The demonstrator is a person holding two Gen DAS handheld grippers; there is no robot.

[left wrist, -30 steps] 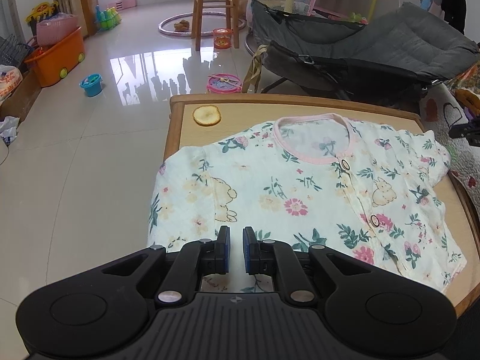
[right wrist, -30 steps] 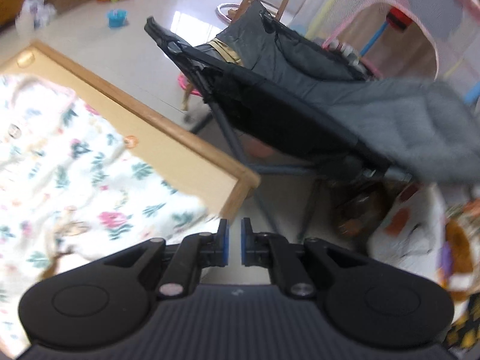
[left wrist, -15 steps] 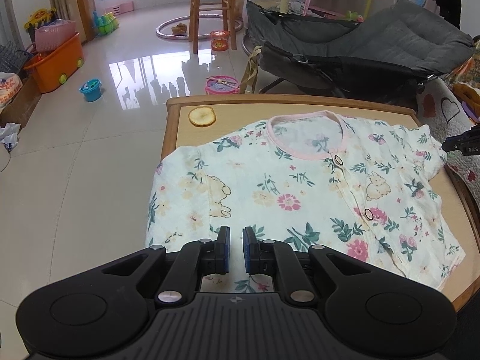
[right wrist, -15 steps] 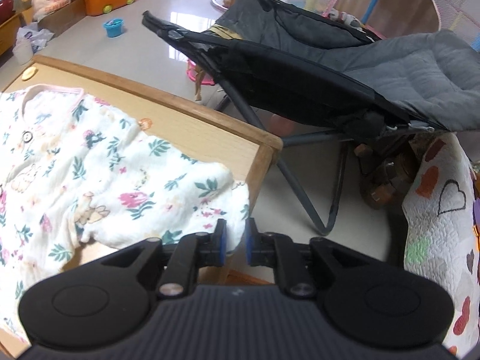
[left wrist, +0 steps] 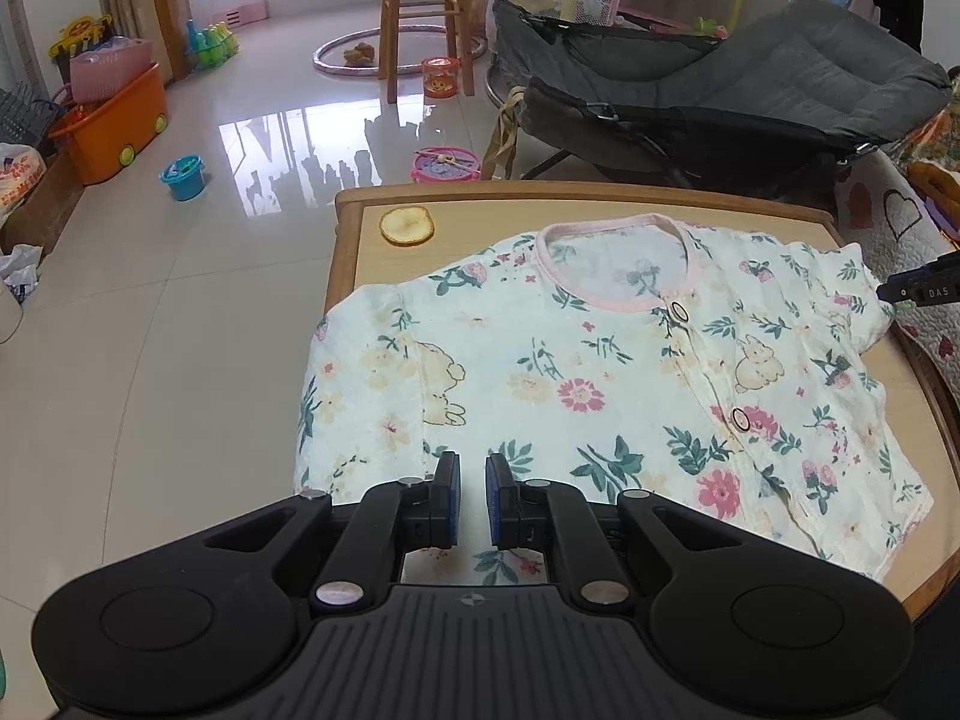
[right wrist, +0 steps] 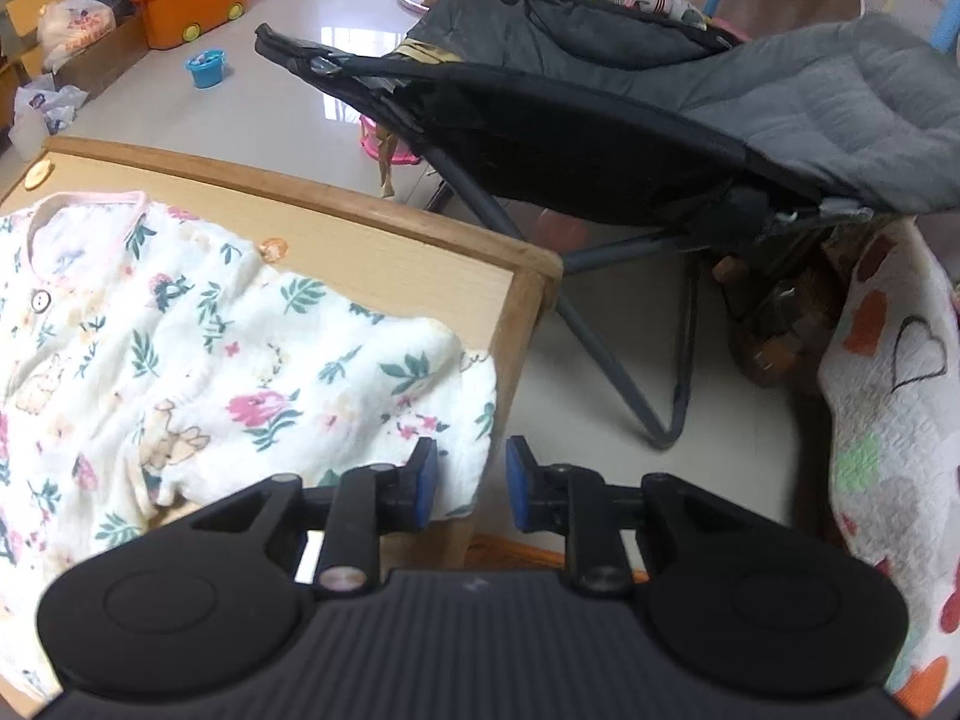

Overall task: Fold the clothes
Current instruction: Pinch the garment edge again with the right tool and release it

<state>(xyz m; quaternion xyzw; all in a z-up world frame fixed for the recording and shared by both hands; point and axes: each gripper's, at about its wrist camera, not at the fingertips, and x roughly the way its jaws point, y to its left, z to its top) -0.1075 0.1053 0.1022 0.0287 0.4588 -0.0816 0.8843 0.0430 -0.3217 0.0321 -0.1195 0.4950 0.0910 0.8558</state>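
While the floral baby shirt [left wrist: 600, 372] lies spread flat on the wooden surface [left wrist: 480, 210], front up with its pink-trimmed neckline toward the far edge, both tools hang over its near side. The left gripper [left wrist: 473, 501] sits over the shirt's hem near the left sleeve, its blue-padded jaws drawn close with only a narrow slit between them; whether any cloth is pinched in that slit cannot be told, as the shirt's print shows behind the gap. The right gripper [right wrist: 467, 489] is at the shirt's right sleeve [right wrist: 420, 396], which drapes over the corner of the surface. Its jaws stand parted wider than the left pair, and the sleeve's edge lies against the left pad and partly in the gap, with the right pad clear of the fabric over bare floor.

Relative to the shirt: a round yellowish slice-like disc [left wrist: 407, 224] rests on the surface just beyond the left shoulder; a small orange sticker-like mark [right wrist: 273, 249] sits on the surface beside the right shoulder. Beyond the shirt's neckline stands a dark folding lounge chair [left wrist: 750, 102] with grey padding, and farther off a wooden stool [left wrist: 420, 6]. Well to the shirt's left, on the tiled floor, are a blue toy bucket [left wrist: 182, 168] and an orange storage bin [left wrist: 114, 126]. To its right hangs a quilt with heart patterns [right wrist: 894, 396].
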